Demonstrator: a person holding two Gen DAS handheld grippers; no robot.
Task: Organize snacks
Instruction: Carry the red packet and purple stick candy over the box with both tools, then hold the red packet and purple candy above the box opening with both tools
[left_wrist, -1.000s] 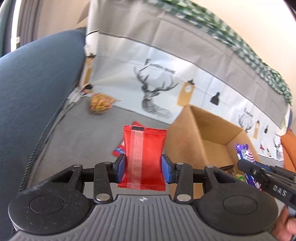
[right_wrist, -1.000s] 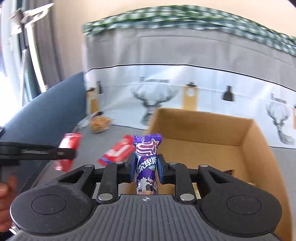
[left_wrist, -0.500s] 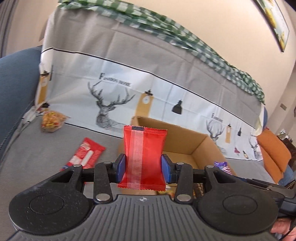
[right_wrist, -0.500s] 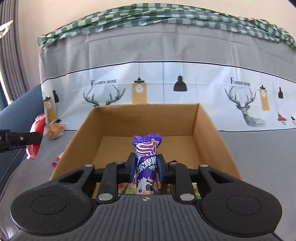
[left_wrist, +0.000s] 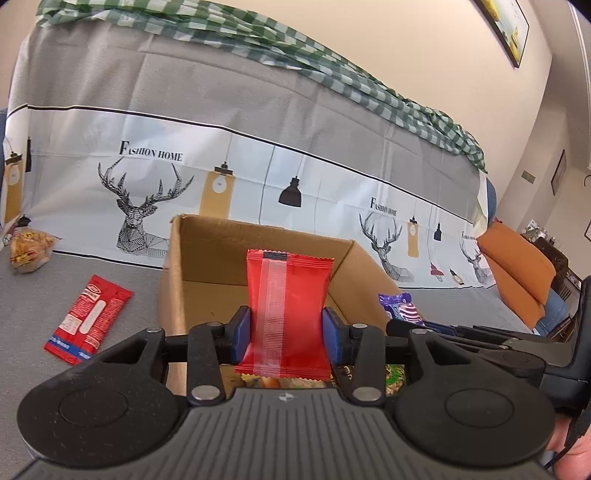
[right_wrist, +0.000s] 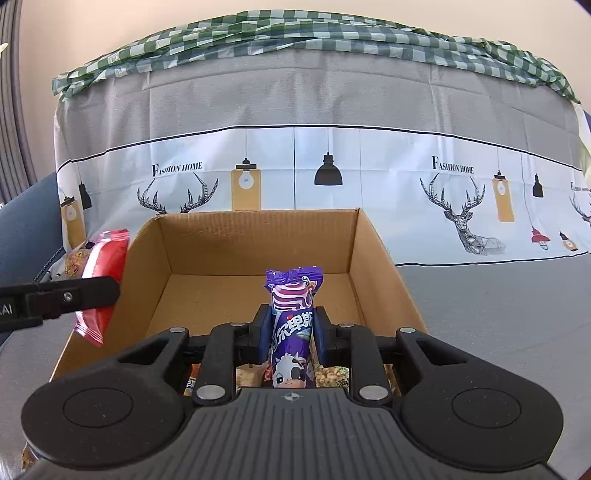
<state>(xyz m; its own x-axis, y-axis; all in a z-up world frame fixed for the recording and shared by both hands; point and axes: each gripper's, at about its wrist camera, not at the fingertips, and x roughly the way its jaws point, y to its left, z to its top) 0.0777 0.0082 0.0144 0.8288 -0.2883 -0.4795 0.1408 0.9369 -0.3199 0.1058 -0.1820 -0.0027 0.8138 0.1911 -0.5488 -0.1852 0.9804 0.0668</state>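
1. The left gripper (left_wrist: 287, 329) has its jaws closed on a flat red snack packet (left_wrist: 288, 295). The packet stands upright between the blue pads, its long axis vertical and its clear back seam facing the camera.
2. The right gripper (right_wrist: 291, 332) has its jaws narrow, clamped on a slim purple snack stick (right_wrist: 291, 317) with a cartoon cow. It also stands upright.
3. The relation that matters: an open cardboard box (right_wrist: 373, 243) lies directly ahead of and below both grippers. In the right wrist view the purple stick hangs over the box's near part, squarely above its opening. In the left wrist view the red packet (right_wrist: 99, 280) sits over the box's near left edge, so the right hand looks better placed to drop first.
4. Other snacks already lie at the near end of the box, partly hidden behind the grippers.
5. Both packets would likely fall inside once the jaws open. The left one seems to need a small shift toward the middle.
6. The box rests on a grey cloth-covered sofa seat (left_wrist: 33, 295). Two snacks remain there, left of the box: a red-and-blue sachet (left_wrist: 88, 319) lying flat, and a yellow bag (left_wrist: 29, 249) farther back.
7. Behind is a backrest cover (right_wrist: 295, 166) printed with deer and lamps, a green checked cloth (right_wrist: 332, 33) along its top, an orange cushion (left_wrist: 517, 266) far right, and a cream wall.
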